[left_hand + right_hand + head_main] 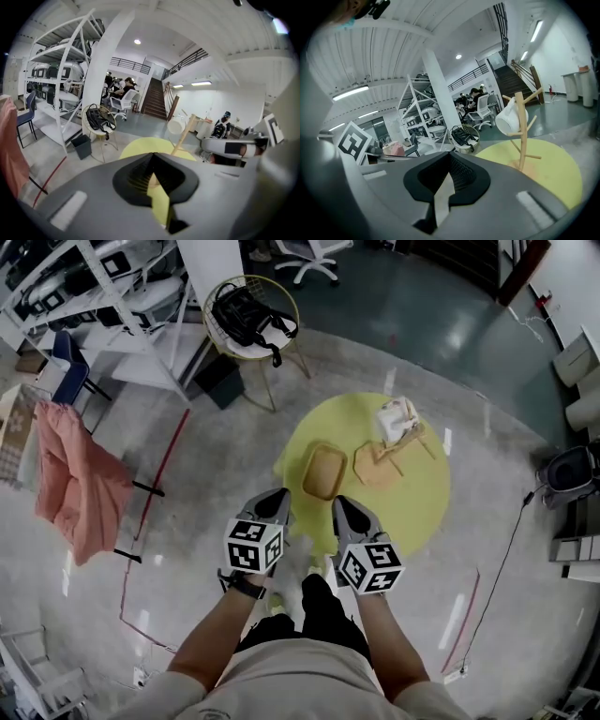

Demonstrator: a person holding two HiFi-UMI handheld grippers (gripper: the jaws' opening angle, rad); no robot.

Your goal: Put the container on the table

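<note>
A tan, rounded-rectangular container (323,471) rests on the round yellow table (422,507), left of centre. Right of it stands a wooden mug tree (386,457) holding a white mug (397,417). My left gripper (275,499) hovers at the table's near edge, just short of the container, shut and empty. Beside it my right gripper (345,508) is shut too, with nothing in it. In the left gripper view the jaws (152,176) hide the container; only the table top (140,146) and mug tree (182,136) show. The right gripper view shows its gripper (447,180), the mug (511,119) and the table (548,164).
A wire chair with a black bag (248,320) and a dark bin (220,381) stand beyond the table's left. A pink cloth (80,479) hangs on a stand at left, shelving (94,296) behind it. Red tape lines (159,474) and a cable (511,549) cross the floor.
</note>
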